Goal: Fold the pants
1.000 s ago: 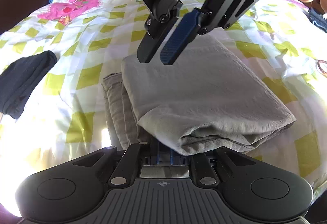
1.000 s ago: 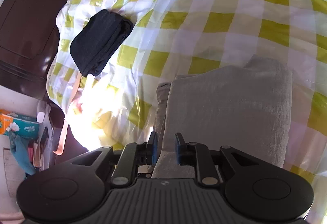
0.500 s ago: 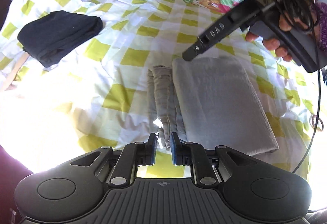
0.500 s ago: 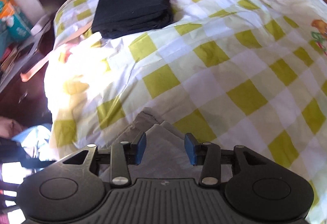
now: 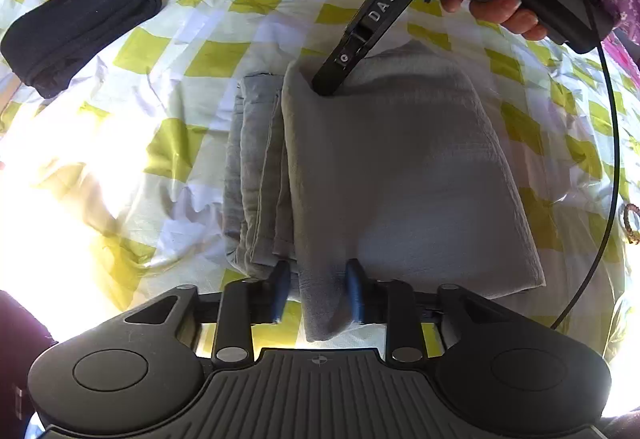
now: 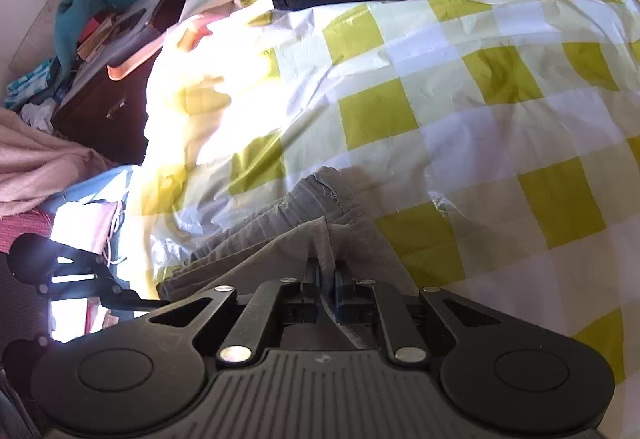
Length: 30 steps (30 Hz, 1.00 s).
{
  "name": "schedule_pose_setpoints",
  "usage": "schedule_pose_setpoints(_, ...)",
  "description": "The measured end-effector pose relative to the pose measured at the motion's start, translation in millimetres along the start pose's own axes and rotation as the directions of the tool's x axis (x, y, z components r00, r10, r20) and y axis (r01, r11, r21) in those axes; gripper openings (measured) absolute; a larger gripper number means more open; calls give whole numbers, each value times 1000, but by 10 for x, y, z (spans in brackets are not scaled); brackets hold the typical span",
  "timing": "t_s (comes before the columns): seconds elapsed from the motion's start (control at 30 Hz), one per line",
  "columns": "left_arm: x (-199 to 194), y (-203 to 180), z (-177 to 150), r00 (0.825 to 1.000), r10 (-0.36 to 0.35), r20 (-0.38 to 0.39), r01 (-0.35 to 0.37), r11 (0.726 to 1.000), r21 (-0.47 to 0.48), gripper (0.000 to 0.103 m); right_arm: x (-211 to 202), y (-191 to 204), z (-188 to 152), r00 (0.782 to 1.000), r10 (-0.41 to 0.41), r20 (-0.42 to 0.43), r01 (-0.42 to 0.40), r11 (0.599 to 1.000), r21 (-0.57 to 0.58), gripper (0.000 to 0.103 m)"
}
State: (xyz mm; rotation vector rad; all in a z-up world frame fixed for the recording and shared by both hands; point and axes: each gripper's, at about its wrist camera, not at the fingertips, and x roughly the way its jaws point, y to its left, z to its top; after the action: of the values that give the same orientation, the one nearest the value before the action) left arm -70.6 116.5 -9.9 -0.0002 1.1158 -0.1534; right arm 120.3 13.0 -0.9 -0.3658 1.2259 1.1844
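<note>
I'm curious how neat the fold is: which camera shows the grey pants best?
The left wrist view: the folded grey pants lie almost whole on the checked bedsheet. The right wrist view shows only one bunched corner.

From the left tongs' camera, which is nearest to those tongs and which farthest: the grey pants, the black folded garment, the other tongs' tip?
1. Grey pants: between the left tongs.
2. Right tongs: tip on the pants' far edge.
3. Black folded garment: far left on the checked bedspread.

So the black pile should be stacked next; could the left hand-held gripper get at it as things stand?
Probably not right away: the left hand-held gripper straddles the grey pants' near edge. The black pile lies apart on open bedspread, nothing blocking it.
</note>
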Motion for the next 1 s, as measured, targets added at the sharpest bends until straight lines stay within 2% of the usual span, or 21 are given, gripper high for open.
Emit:
schedule_pose_setpoints(0.03,-33,10,12,1000,1,-4,-1,1000,-10,13,-104,21,-22,1000,7,22,-7,1000,7,23)
schedule_pose_setpoints(0.17,-213,-11,92,1000,13,25,-13,1000,-18,7,-506,100,-92,994,13,104,-17,999,44,22)
schedule_pose_setpoints(0.3,-402,-31,206,997,18,78,-17,1000,-13,6,-848,154,-100,983,2,183,-20,995,96,22)
schedule_pose_setpoints(0.4,-461,57,285,994,35,108,-31,999,-34,6,-905,134,9,973,16,231,-48,990,130,22)
schedule_pose_setpoints(0.5,-348,219,301,994,39,99,-31,996,-81,6,-662,116,189,971,26,239,-57,991,125,22)
schedule_pose_setpoints(0.57,-235,308,258,994,66,89,-58,994,-96,6,-369,66,281,974,38,224,-74,986,153,22)
schedule_pose_setpoints(0.63,-101,442,201,994,83,69,-72,986,-148,6,-74,67,360,978,33,208,-65,987,148,22)
schedule_pose_setpoints(0.73,15,619,109,997,66,47,-53,972,-227,6,283,98,483,981,35,191,-65,986,152,21)
schedule_pose_setpoints(0.93,84,692,32,996,66,58,-51,973,-226,7,792,85,608,991,-38,132,19,990,140,23)
schedule_pose_setpoints(1.0,91,700,7,996,69,60,-53,972,-230,7,856,149,624,989,-46,144,29,993,118,23)
